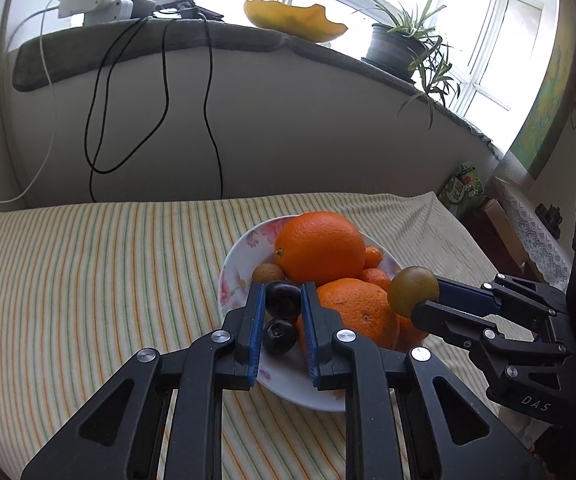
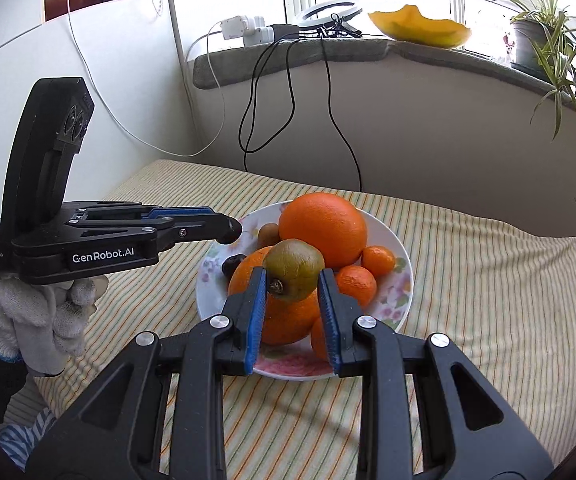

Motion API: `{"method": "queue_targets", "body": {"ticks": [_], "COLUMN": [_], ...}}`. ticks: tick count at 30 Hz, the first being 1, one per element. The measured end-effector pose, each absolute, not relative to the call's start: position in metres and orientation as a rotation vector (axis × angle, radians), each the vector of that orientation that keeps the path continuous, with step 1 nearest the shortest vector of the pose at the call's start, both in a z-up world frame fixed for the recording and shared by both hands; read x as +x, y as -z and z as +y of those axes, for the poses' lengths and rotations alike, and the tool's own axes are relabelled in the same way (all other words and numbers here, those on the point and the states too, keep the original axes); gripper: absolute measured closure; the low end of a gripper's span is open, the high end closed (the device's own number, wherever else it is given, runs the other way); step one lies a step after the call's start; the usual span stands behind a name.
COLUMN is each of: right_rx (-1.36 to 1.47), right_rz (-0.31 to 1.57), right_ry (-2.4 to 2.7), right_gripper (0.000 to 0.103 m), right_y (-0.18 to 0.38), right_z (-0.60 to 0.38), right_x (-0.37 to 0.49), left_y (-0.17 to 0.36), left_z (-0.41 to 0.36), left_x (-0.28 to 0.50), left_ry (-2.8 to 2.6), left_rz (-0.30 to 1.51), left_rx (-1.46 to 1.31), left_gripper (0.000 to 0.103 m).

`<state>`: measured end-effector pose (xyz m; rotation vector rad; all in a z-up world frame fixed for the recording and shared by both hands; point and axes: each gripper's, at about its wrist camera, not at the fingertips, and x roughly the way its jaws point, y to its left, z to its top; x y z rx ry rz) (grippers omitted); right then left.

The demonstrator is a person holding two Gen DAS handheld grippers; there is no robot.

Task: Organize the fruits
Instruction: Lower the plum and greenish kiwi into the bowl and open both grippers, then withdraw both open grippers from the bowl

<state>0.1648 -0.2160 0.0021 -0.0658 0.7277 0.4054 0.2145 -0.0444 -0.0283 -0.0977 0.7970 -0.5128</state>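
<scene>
Right wrist view: my right gripper (image 2: 292, 280) clamps a kiwi (image 2: 295, 269) just above the fruit plate (image 2: 401, 280), stem end left. My left gripper (image 1: 282, 300) pinches a dark plum (image 1: 284, 299) directly over the plate's near-left side.

White floral-rimmed plate (image 2: 401, 280) on striped-cloth bed (image 2: 487, 280). In plate: large round orange (image 2: 323, 228) at back, second large orange (image 2: 284, 316) before it, small tangerines (image 2: 377, 260) to right. Left claw (image 1: 282, 298) grips dark round plum (image 1: 284, 300); right claw (image 2: 292, 276) grips brown-green kiwi (image 2: 295, 268) over plate. Grey stone windowsill (image 2: 367, 54) behind bed.
</scene>
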Motion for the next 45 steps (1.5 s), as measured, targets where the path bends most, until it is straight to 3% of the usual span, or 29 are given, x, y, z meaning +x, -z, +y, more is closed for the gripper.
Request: {"method": "queue_targets", "body": {"ticks": [8, 10, 14, 26, 34, 39, 45], "right_rx": [-0.043, -0.037, -0.035, -0.013, 0.016, 0.013, 0.005], "right_rz": [0.74, 0.736, 0.72, 0.705, 0.68, 0.652, 0.631], "right_ry": [-0.395, -0.397, -0.392, -0.394, -0.385, -0.349, -0.309], "right_gripper": [0.074, 0.072, 0.056, 0.056, 0.054, 0.031, 0.015], "right_y": [0.001, 0.0, -0.004, -0.014, -0.022, -0.027, -0.031], "right_z": [-0.223, -0.224, -0.225, -0.227, -0.233, -0.237, -0.24], "right_x": [0.174, 0.174, 0.171, 0.156, 0.14, 0.126, 0.113], "left_y": [0.024, 0.022, 0.018, 0.005, -0.004, -0.007, -0.007], "left_z": [-0.055, -0.055, -0.055, -0.048, -0.042, -0.039, -0.036], "left_x": [0.214, 0.214, 0.211, 0.191, 0.169, 0.154, 0.136], "left_ry": [0.518, 0.518, 0.517, 0.504, 0.474, 0.431, 0.359], "left_rz": [0.778, 0.774, 0.763, 0.729, 0.693, 0.671, 0.655], "left_rx": [-0.068, -0.069, -0.067, -0.065, -0.061, -0.056, -0.026], "left_gripper": [0.085, 0.08, 0.077, 0.077, 0.059, 0.04, 0.028]}}
